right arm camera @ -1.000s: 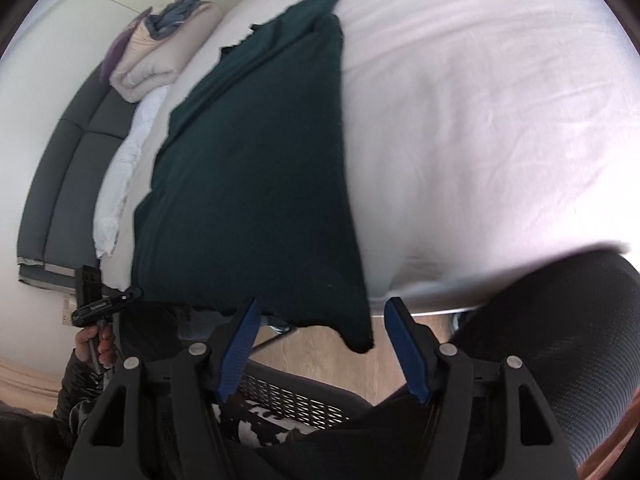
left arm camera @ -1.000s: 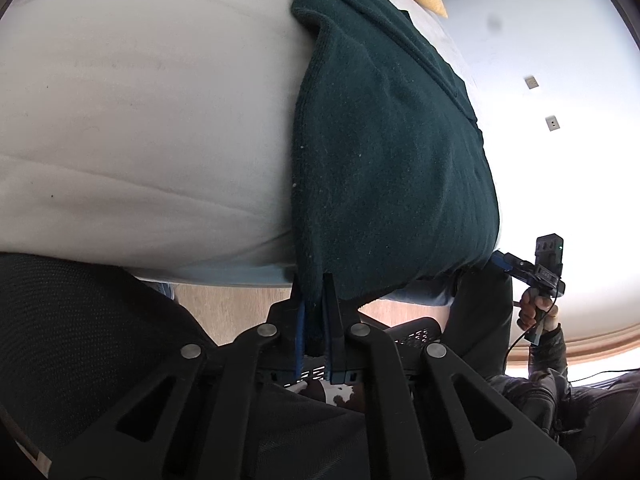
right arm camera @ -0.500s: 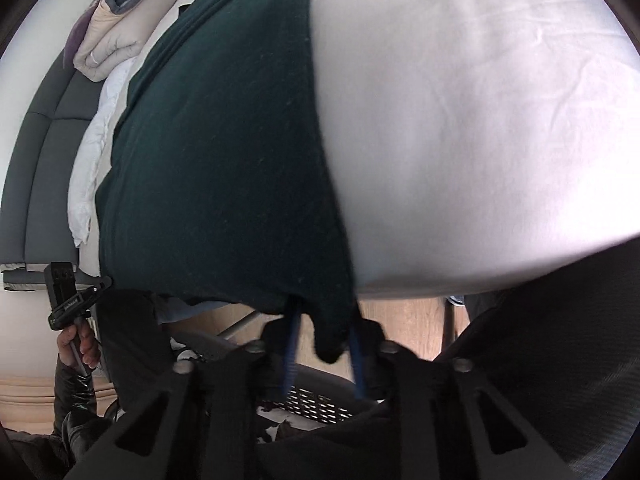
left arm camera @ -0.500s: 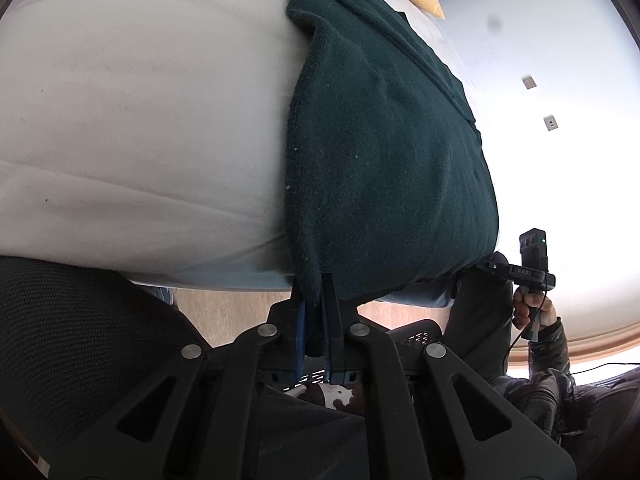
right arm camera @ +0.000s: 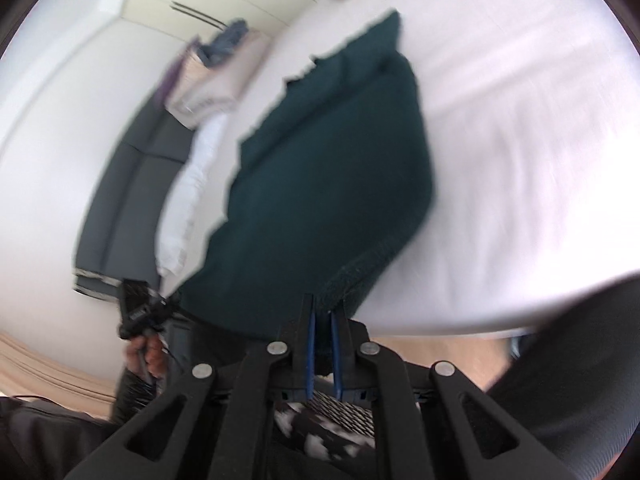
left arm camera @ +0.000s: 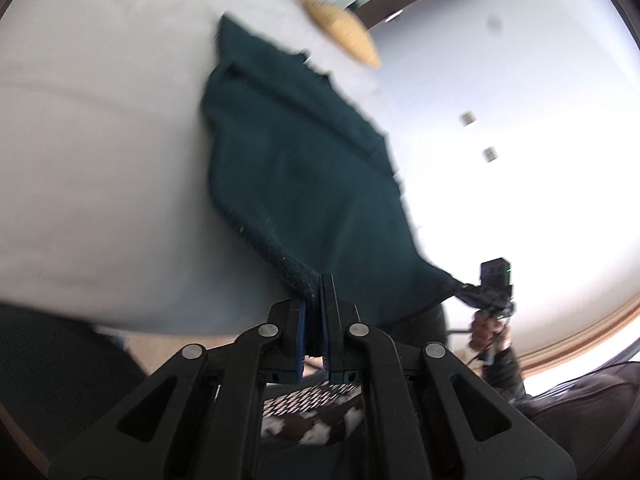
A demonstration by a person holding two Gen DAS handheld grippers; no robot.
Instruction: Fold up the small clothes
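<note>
Dark green fleece garment lies on white-sheeted bed, near edge lifted. Left claw clamped on one near corner, right claw pinching the other.

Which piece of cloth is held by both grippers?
The dark green garment, pinched at its two near corners; the folded pile lies untouched beyond the bed.

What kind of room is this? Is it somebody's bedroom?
Probably a bedroom, yes. There's a big bed with a white sheet, a yellow pillow at its far end, and folded bedding piled on a dark grey sofa by pale wardrobe doors.
</note>
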